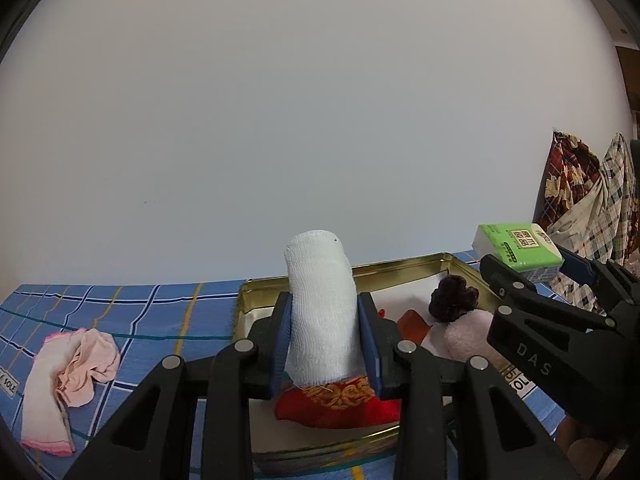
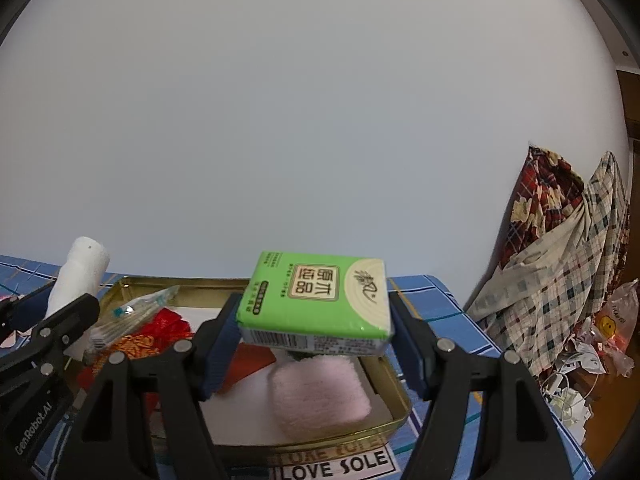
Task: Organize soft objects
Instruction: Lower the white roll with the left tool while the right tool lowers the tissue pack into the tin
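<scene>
My left gripper (image 1: 325, 340) is shut on an upright white gauze roll (image 1: 322, 308), held above a gold tin tray (image 1: 400, 266). My right gripper (image 2: 316, 340) is shut on a green tissue pack (image 2: 320, 298), also above the tray (image 2: 394, 390). The tissue pack (image 1: 518, 248) and right gripper show at the right of the left wrist view. The gauze roll (image 2: 80, 272) shows at the left of the right wrist view. In the tray lie a red embroidered pouch (image 1: 340, 404), a pink fluffy cloth (image 2: 320, 396), a dark purple knitted item (image 1: 452, 298) and a clear packet (image 2: 136, 312).
A crumpled pink and white cloth (image 1: 68, 380) lies on the blue checked tablecloth (image 1: 120, 304) left of the tray. Plaid fabrics (image 2: 560, 264) hang at the right, with plastic bags and litter (image 2: 592, 352) below. A white wall fills the background.
</scene>
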A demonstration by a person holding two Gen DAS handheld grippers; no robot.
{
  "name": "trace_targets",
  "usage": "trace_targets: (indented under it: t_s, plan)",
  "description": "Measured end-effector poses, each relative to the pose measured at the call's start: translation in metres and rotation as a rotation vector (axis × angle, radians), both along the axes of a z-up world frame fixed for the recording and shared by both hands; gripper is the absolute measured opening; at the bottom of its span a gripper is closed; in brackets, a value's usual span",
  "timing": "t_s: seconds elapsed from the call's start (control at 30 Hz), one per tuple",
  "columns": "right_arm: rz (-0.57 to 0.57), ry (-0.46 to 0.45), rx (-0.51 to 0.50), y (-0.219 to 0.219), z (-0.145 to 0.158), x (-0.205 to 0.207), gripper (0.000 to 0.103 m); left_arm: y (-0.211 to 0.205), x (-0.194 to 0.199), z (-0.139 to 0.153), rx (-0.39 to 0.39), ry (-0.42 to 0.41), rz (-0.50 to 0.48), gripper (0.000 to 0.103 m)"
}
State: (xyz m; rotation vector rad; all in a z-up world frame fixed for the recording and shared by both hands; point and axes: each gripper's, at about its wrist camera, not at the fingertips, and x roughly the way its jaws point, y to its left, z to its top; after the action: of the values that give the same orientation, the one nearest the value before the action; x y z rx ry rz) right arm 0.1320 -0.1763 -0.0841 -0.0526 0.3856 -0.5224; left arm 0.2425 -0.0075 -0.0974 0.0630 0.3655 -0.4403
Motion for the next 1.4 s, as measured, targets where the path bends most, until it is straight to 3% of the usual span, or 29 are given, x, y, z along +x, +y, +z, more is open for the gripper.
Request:
trace_targets:
  t_s: [0.77, 1.4]
  plan:
    - [-0.063, 0.076, 0.09, -0.049, -0.016, 0.019, 0.07, -0.039, 0.026, -0.015, 0.035, 0.084, 0.01, 0.035]
    - [-0.024, 0.188, 0.103, -0.047, -0.035, 0.039, 0.07, -0.057, 0.042, -0.025, 0.09, 0.144, 0.039, 0.035]
